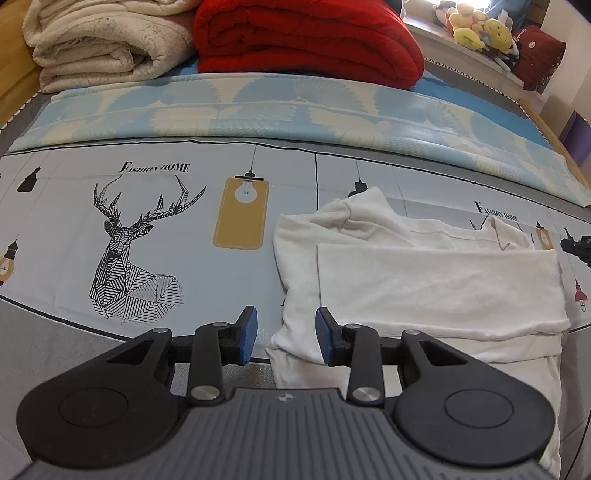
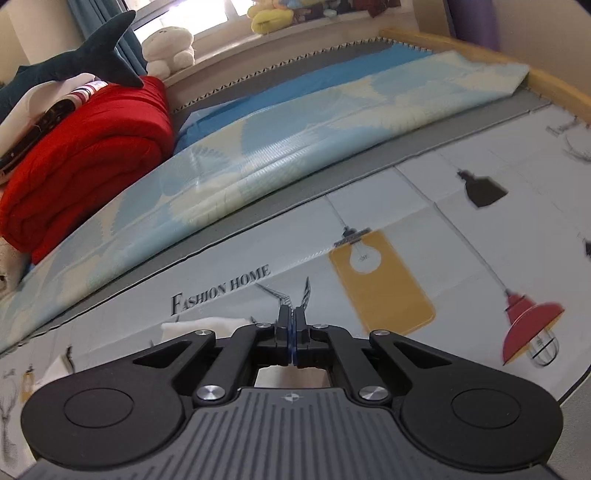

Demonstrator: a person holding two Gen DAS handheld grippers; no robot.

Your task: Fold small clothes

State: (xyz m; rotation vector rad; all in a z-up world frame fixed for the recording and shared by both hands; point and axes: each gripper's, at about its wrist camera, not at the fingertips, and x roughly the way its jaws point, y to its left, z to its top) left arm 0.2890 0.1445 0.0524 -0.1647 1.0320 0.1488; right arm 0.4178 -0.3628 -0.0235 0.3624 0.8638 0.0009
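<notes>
A white garment (image 1: pixel 424 280) lies flat on the printed sheet (image 1: pixel 147 221), with one part folded across its middle. My left gripper (image 1: pixel 286 319) hangs over the garment's left edge, open, its blue pads (image 1: pixel 248 332) apart with nothing pressed between them. The right gripper (image 2: pixel 291 317) is shut, its fingers pressed together above the sheet, and no cloth shows between the tips. A bit of the white garment (image 2: pixel 195 326) shows below and to the left of it. In the left wrist view, the right gripper (image 1: pixel 576 249) is a dark shape past the garment's right edge.
A folded blue and cream mat (image 1: pixel 295 110) lies across the bed behind the sheet. Behind it sit a red quilt (image 1: pixel 306 40) and a cream blanket (image 1: pixel 99 44). Plush toys (image 1: pixel 476 26) line the window ledge. A wooden bed frame (image 2: pixel 480 59) bounds the far right.
</notes>
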